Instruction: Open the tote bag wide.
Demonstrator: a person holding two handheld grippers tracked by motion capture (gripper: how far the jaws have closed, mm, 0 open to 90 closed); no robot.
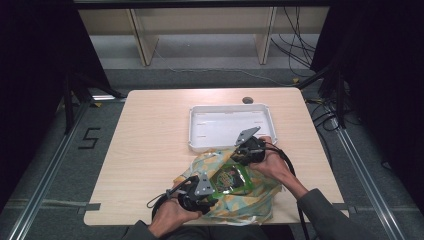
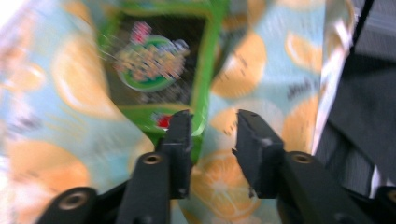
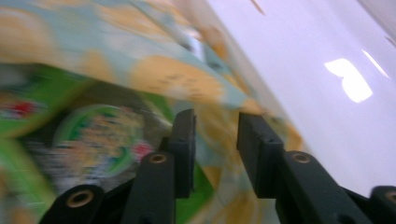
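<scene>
A light-blue bag printed with orange slices (image 1: 240, 202) lies crumpled at the table's near edge. A green snack packet (image 1: 230, 179) rests on it, between the two hands. My left gripper (image 1: 214, 192) points at the packet's near-left corner. In the left gripper view its jaws (image 2: 214, 126) stand apart over the bag (image 2: 243, 65), with the packet (image 2: 154, 65) just beyond the left jaw. My right gripper (image 1: 236, 160) is at the packet's far edge. The right gripper view has that gripper (image 3: 215, 123) open over the bag cloth (image 3: 177, 79), beside the packet (image 3: 93, 135).
An empty white tray (image 1: 192, 127) sits just behind the bag, and its smooth wall (image 3: 317, 70) fills the right of the right gripper view. A dark round grommet (image 1: 247, 100) marks the table's far edge. Bare wood (image 1: 150, 145) stretches left of the bag.
</scene>
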